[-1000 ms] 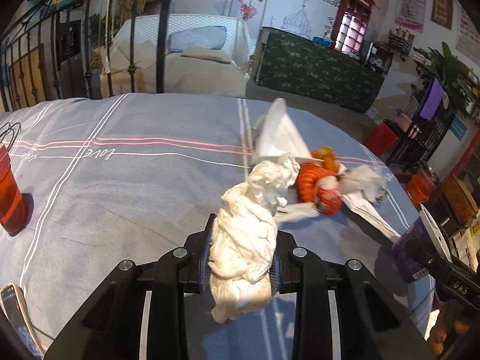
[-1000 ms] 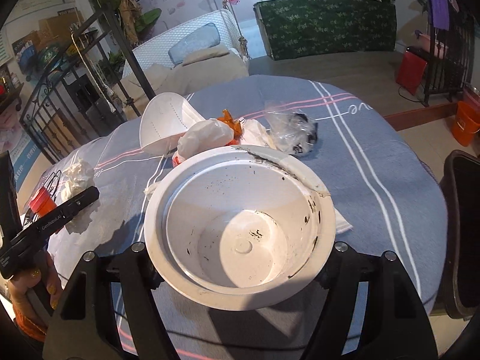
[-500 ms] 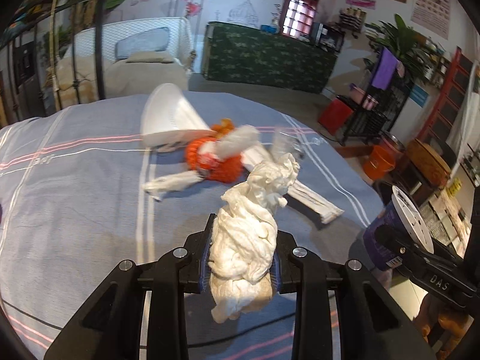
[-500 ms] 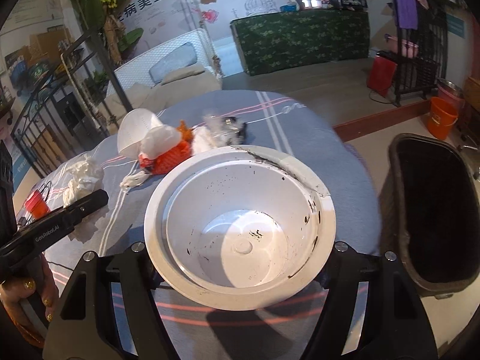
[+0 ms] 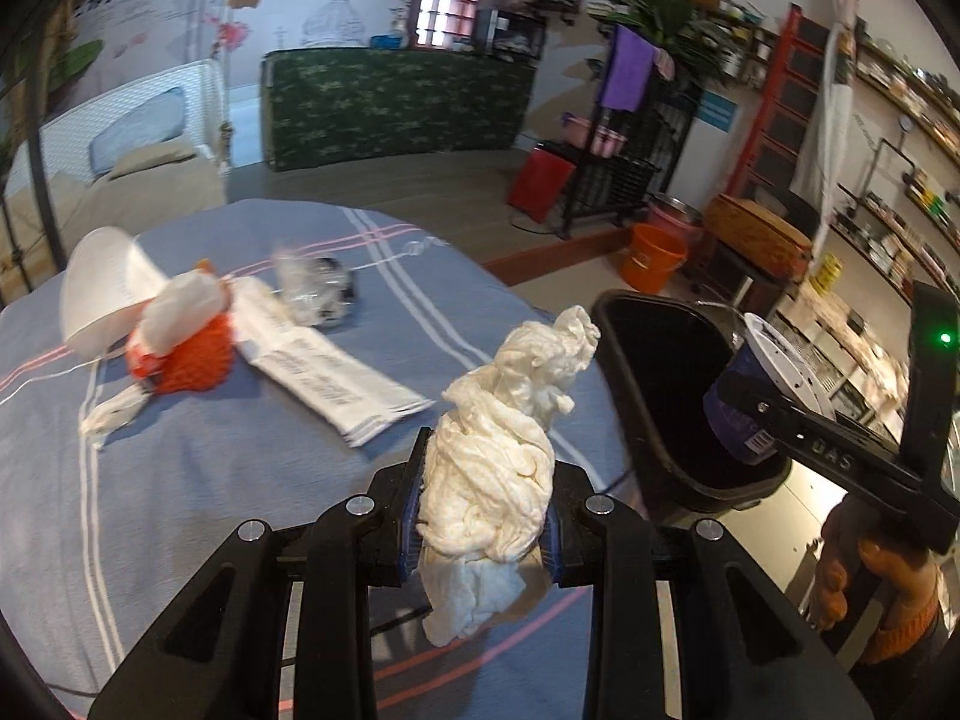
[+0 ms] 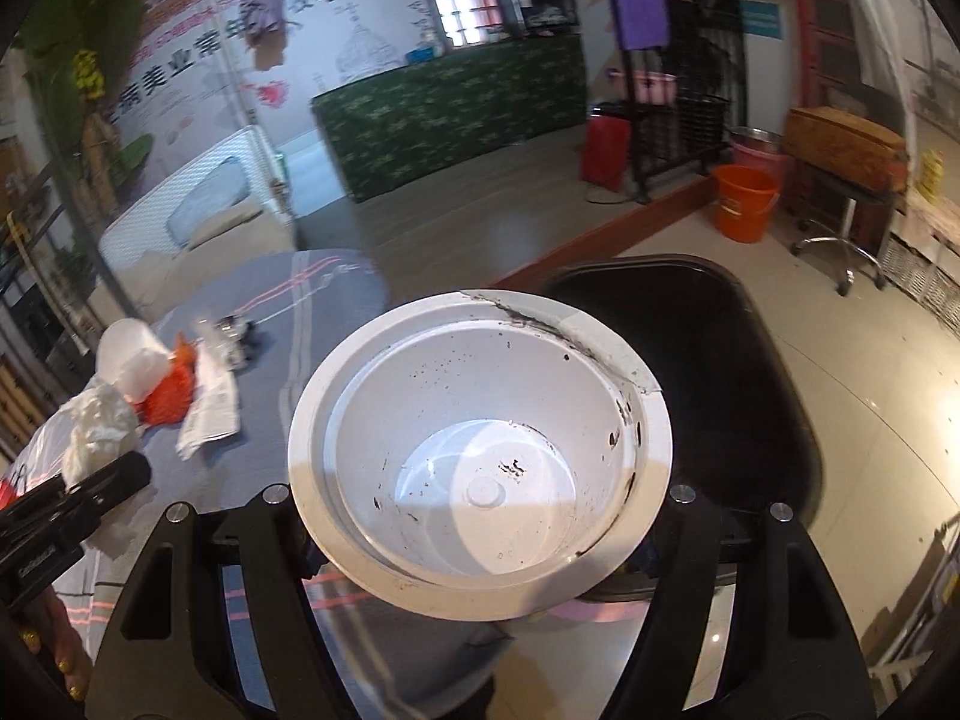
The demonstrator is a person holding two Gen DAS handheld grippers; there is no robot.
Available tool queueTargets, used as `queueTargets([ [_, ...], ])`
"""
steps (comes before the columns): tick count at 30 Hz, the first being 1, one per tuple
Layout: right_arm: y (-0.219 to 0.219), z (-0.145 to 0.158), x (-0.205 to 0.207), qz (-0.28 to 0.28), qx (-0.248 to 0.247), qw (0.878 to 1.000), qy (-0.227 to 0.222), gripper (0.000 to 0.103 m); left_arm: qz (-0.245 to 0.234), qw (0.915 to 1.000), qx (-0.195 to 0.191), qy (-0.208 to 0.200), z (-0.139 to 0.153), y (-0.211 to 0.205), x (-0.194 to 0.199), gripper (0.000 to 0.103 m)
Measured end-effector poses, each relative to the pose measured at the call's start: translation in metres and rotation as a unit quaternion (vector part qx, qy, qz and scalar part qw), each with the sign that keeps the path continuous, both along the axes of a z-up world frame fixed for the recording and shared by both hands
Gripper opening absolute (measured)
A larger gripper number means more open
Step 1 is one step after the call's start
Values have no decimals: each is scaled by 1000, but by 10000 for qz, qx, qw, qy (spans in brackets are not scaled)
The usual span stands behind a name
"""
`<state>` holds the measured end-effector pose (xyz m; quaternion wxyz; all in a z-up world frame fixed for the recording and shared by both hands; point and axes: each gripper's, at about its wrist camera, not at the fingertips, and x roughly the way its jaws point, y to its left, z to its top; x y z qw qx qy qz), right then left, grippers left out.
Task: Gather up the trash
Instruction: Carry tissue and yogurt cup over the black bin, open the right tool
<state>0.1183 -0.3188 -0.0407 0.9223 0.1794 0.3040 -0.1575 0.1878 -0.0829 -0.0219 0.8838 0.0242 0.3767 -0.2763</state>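
Observation:
My left gripper (image 5: 483,516) is shut on a crumpled white tissue wad (image 5: 510,438), held above the table's near right edge. My right gripper (image 6: 480,534) is shut on a dirty white paper cup (image 6: 480,456), seen from its open mouth, held at the rim of a black trash bin (image 6: 744,372). In the left wrist view the bin (image 5: 648,372) stands on the floor right of the table, with the cup (image 5: 762,390) and right gripper over it. On the table lie an orange net bag (image 5: 192,354), a white bowl (image 5: 102,294), a folded paper wrapper (image 5: 324,372) and a clear plastic bag (image 5: 312,294).
The table has a blue-grey cloth (image 5: 180,480) with white and pink stripes. An orange bucket (image 6: 744,204) and a red box (image 5: 540,186) stand on the floor beyond. A green-covered counter (image 5: 390,102) lies at the back.
Both grippers swung right with their loads, from over the table toward the bin. The bin has come into full view and the cup now sits over its rim.

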Motion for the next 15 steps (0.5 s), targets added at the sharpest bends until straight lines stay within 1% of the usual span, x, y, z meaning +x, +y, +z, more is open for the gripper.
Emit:
queueTargets([
  [6, -35, -17, -2, -388, -20, 9990, 199, 71, -557, 9984, -31, 31, -5, -42, -6, 30],
  [15, -67, -57, 18, -595, 98, 9959, 675, 72, -1064, 9942, 98, 142, -19, -93, -8, 30],
])
